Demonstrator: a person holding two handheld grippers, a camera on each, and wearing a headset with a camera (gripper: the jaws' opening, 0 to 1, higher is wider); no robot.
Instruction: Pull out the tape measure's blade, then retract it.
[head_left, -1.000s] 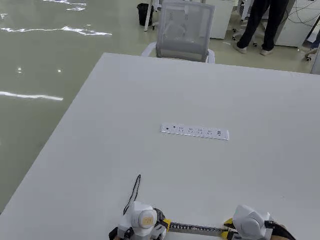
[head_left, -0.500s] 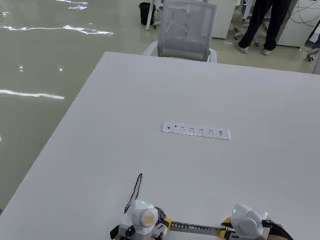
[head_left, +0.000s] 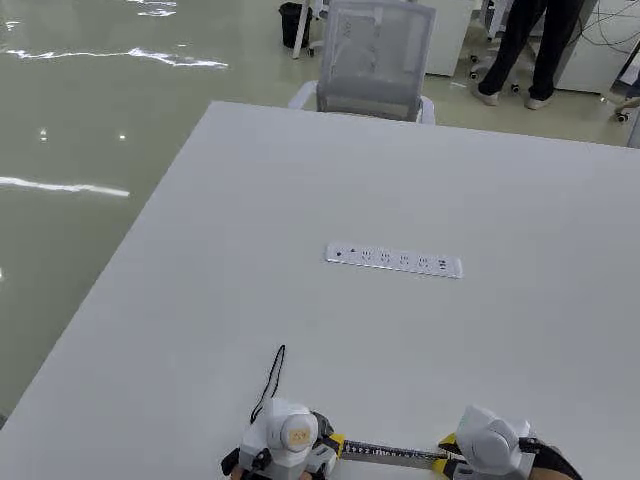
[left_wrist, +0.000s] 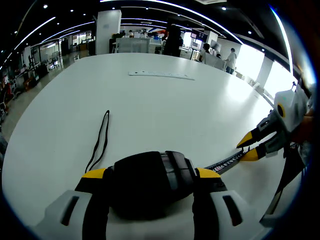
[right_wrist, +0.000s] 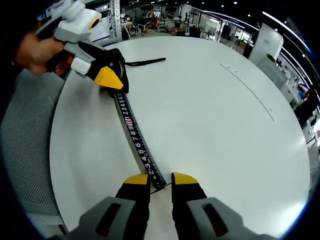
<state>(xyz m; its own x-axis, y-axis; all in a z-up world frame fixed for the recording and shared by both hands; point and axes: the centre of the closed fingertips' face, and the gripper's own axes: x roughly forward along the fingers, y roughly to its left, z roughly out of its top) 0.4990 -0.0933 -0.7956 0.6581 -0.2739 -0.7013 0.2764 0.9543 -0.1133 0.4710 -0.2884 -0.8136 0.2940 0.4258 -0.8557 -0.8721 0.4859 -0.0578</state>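
- Here, at the near edge of a white table (head_left: 300, 200), the left gripper (left_wrist: 150, 173) is clenched around the black case of a tape measure (left_wrist: 150, 187), one yellow-tipped jaw on each side of it.
- The blade (right_wrist: 134, 137) runs out of the case, straight across to the right gripper (right_wrist: 160, 180), its numbered face up.
- The right gripper's jaws are closed on the blade's end, pinching the tip between their yellow pads.
- In the head view, both grippers sit low at the table's near edge, with the blade stretched between them.
- A black strap (left_wrist: 100, 140) trails from the case and lies in a thin loop on the table, pointing away from the person.
- A white power strip (head_left: 393, 260) lies near the table's middle, well apart from the grippers.
- A grey mesh chair (head_left: 375, 60) stands at the far side.
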